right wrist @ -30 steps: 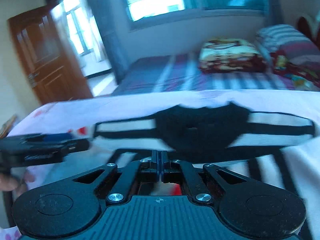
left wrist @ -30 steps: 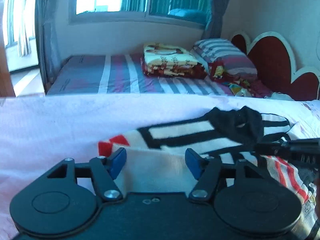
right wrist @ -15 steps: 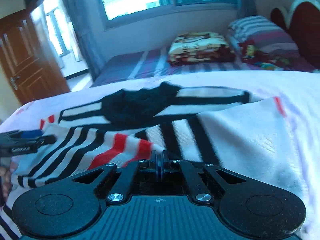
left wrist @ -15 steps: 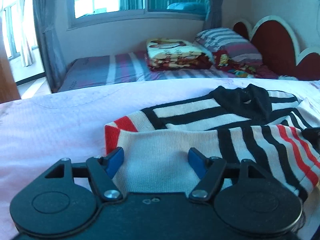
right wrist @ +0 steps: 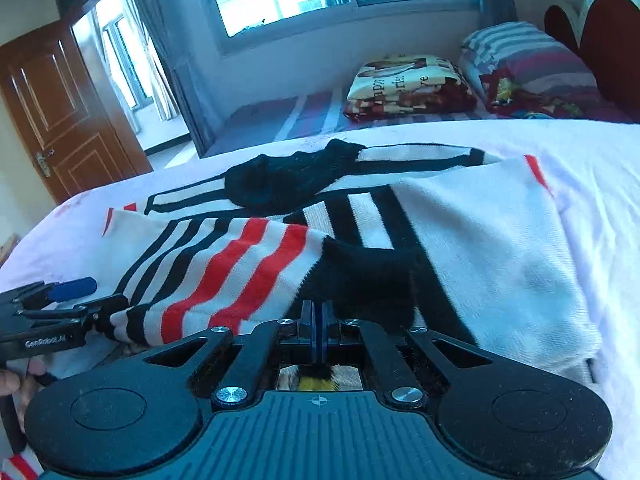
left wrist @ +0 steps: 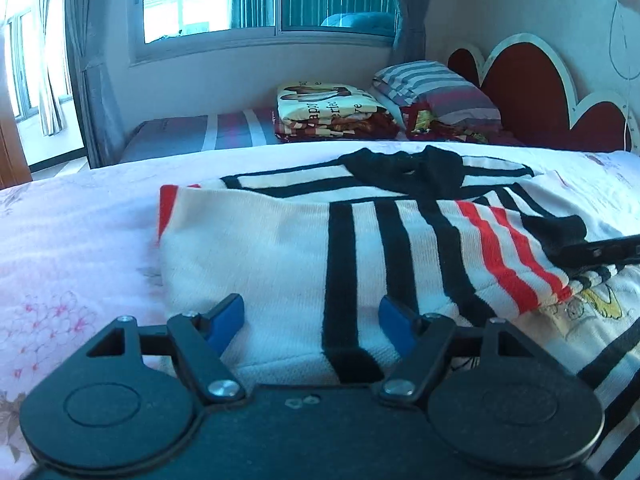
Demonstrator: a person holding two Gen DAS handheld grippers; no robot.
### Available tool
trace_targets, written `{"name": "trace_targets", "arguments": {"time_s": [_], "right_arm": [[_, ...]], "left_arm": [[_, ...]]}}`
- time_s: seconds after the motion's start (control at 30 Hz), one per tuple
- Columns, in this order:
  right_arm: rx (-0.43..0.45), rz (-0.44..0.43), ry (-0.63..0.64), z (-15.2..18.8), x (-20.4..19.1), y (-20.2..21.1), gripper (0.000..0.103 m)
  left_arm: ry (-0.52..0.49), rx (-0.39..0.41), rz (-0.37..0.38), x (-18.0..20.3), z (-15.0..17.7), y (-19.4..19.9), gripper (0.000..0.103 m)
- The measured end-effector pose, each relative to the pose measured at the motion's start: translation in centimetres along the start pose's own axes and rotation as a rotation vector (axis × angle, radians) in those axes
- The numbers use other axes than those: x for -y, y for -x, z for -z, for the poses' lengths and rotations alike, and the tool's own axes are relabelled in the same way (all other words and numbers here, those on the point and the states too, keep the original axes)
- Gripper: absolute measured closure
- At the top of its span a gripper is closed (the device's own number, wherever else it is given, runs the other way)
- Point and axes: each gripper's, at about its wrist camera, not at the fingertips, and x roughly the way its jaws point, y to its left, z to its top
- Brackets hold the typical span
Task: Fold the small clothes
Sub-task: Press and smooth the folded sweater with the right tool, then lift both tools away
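A white knit sweater (left wrist: 280, 248) with black and red stripes and a black collar (left wrist: 404, 168) lies on the pink bed sheet (left wrist: 80, 240). My left gripper (left wrist: 310, 316) hovers at its near edge. Its blue pads stand wide apart and its jaws are opening, with the folded fabric lying loose between them. In the right wrist view, my right gripper (right wrist: 316, 320) is shut on the black cuff (right wrist: 360, 276) of the striped sleeve, which is laid across the sweater (right wrist: 480, 240). The left gripper (right wrist: 92, 298) shows at the left edge there. The right gripper (left wrist: 560, 254) tip shows at the right in the left wrist view.
Beyond the sheet lies a striped bed with a folded printed blanket (left wrist: 328, 108), a striped pillow (left wrist: 432, 88) and a red scalloped headboard (left wrist: 528, 92). A window and curtains are behind it. A brown door (right wrist: 60, 112) stands at the left. A hand (right wrist: 8, 384) holds the left gripper.
The striped sleeve has been drawn across the sweater body and now lies folded over it. The left gripper's pads have spread a little wider. The right gripper stays shut on the cuff.
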Motion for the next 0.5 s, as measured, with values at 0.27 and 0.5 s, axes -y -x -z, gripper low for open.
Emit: {"name": "trace_targets", "arguments": {"time_s": [0.27, 0.5], "right_arm": [[0.027, 0.014, -0.058, 0.1, 2.7, 0.7, 0.046], [0.018, -0.032, -0.043, 0.1, 3.3, 1.4, 0.096]], "left_arm": [[0.029, -0.010, -0.057, 1.0, 0.1, 0.2, 0.030], [0.051, -0.024, -0.083, 1.2, -0.2, 0.5, 0.030]]}}
